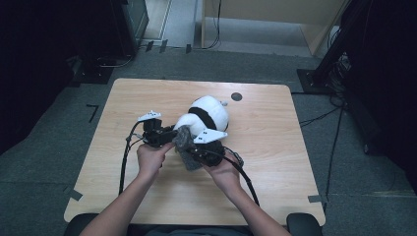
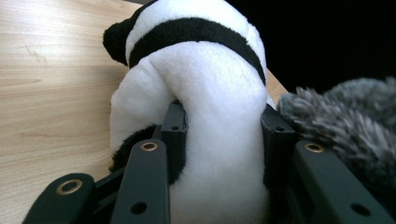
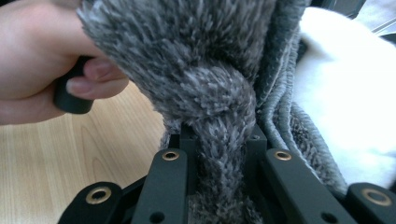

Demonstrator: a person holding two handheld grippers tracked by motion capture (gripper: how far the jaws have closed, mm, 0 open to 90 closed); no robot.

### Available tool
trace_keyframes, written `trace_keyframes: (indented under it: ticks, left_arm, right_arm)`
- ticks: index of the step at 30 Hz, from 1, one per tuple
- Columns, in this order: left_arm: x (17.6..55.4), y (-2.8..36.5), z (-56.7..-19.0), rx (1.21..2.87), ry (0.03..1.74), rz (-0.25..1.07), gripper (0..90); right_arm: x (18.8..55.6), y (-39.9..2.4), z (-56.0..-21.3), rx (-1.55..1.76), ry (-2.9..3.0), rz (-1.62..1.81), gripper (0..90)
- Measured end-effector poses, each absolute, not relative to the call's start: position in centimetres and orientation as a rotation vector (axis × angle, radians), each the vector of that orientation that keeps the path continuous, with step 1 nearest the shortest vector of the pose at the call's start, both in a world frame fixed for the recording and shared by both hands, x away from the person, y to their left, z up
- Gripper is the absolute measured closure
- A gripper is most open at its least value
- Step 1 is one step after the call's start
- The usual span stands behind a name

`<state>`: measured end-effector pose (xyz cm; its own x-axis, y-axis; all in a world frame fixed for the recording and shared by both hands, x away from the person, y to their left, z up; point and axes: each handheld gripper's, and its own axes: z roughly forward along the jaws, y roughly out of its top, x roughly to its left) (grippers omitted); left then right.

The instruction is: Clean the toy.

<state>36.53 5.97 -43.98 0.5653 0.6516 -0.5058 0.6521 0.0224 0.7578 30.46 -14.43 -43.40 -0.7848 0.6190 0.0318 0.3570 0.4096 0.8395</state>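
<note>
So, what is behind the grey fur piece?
The plush panda lies right behind the grey fur, on the table. The fur covers the panda's near end, so that part cannot be seen.

A light wooden table with rounded corners [image 1: 275, 147] stands on grey carpet [image 1: 44, 162], a small dark round disc [image 1: 236, 96] set in its top near the far edge. Black cables [image 1: 322, 116] trail across the floor at right toward dark equipment stands [image 1: 339, 44]. Strips of dark tape [image 1: 92, 112] mark the carpet at left; a pale wooden panel [image 1: 275, 14] rises beyond.
</note>
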Motion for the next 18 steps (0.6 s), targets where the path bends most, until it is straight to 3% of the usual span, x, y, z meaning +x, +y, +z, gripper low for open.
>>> trace_keyframes:
  ticks: [18]
  left_arm:
    - [36.6,6.3,-43.7,1.631,1.109,0.014,61.7]
  right_arm:
    - [31.2,-13.7,-46.1,0.797,2.473,1.255,78.4]
